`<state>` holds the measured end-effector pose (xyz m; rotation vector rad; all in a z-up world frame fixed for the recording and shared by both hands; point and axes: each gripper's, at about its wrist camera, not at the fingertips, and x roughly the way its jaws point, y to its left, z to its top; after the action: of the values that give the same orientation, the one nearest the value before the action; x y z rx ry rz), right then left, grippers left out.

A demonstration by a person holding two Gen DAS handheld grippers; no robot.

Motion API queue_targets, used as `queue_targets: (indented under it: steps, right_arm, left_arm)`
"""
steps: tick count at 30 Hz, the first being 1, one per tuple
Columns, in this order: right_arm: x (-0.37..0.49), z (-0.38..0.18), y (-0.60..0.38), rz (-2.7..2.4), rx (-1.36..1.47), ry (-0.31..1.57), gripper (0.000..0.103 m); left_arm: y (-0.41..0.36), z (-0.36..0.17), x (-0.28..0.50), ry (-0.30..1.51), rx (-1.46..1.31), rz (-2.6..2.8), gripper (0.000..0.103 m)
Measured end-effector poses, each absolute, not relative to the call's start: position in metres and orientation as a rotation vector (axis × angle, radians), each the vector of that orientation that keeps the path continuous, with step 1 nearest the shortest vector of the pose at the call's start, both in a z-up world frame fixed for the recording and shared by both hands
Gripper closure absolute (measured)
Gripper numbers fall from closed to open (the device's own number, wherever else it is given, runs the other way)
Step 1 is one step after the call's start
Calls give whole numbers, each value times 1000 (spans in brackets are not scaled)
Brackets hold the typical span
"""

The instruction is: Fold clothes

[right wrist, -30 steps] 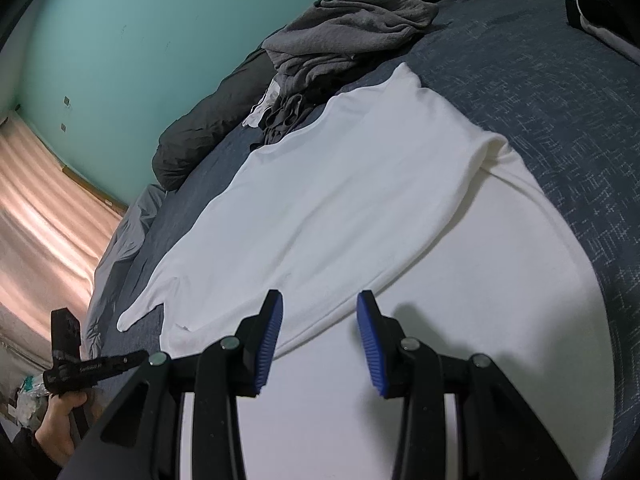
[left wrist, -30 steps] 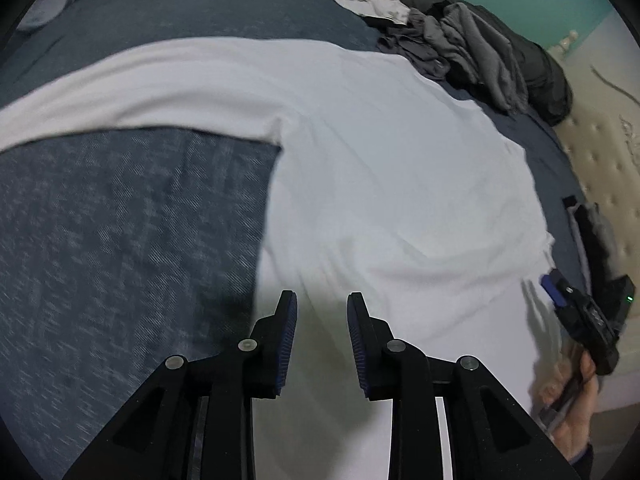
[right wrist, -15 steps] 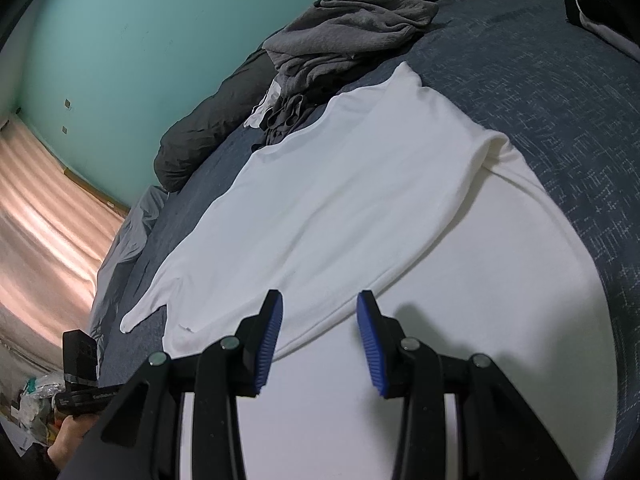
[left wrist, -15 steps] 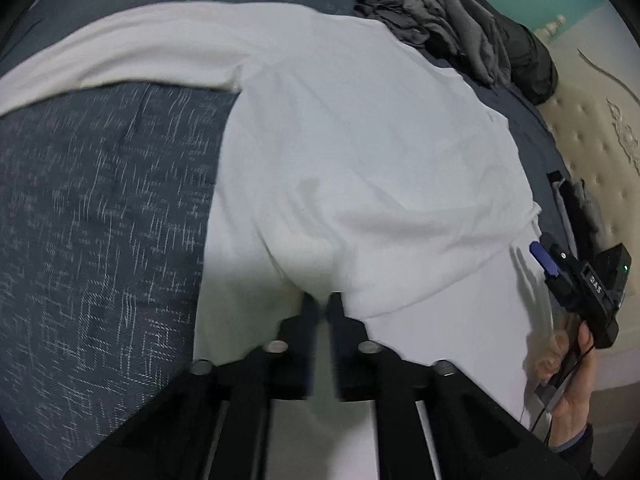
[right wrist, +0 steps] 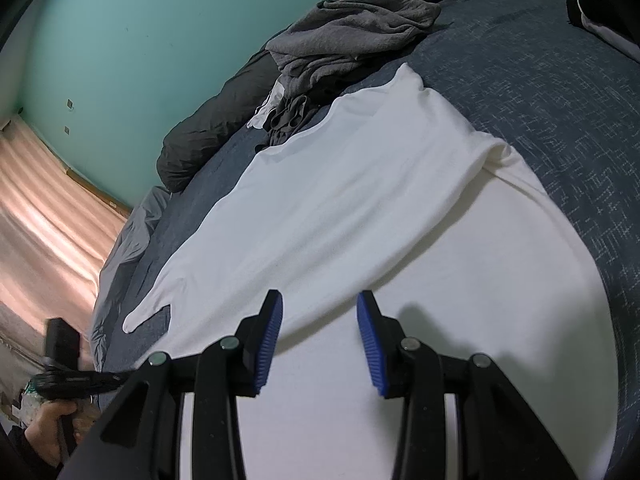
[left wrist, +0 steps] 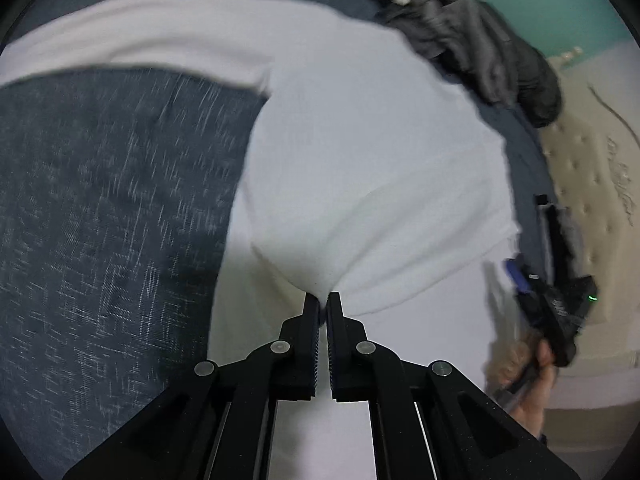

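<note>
left tongs [left wrist: 323,300]: clamped on white shirt [left wrist: 360,152] fold, cloth bunched at tips | right tongs [right wrist: 320,316]: apart, over shirt, nothing between | grey clothes [right wrist: 352,36]: beyond, on bed [right wrist: 560,92]

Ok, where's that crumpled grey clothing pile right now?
The crumpled grey clothing pile lies at the top of the right wrist view, beyond the white shirt on the dark blue bedspread, near the teal wall.
</note>
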<state>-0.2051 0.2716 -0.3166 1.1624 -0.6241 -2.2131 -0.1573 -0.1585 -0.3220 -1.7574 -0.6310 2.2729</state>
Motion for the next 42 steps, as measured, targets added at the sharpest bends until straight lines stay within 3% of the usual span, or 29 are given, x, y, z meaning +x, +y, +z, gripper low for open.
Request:
queue_targets:
  steps: [4, 13, 20, 22, 26, 33, 38, 42]
  right_arm:
    - [-204, -315, 269, -2213, 1158, -610, 64]
    - [-205, -317, 271, -2215, 1165, -622, 64]
    - [-203, -317, 269, -2210, 1169, -607, 64]
    - [-203, -317, 269, -2210, 1169, -608, 64]
    - [-203, -318, 270, -2210, 1171, -613, 64]
    - [-204, -319, 269, -2208, 1174, -611, 64]
    - [-205, -319, 268, -2213, 1175, -605, 64]
    - [-206, -321, 267, -2209, 1186, -601, 64]
  left_arm:
    - [-156, -342, -157, -701, -1782, 2237, 99]
    - [-156, -316, -137, -691, -1722, 2198, 99]
    - [-145, -341, -142, -678, -1814, 2175, 99]
    - [-146, -344, -141, -692, -1816, 2193, 95]
    - [-156, -329, -138, -694, -1745, 2273, 68]
    - [-172, -322, -155, -587, -1654, 2429, 68]
    - [-163, -329, -166, -527, -1630, 2419, 70]
    - [-161, -338, -172, -533, -1640, 2383, 101]
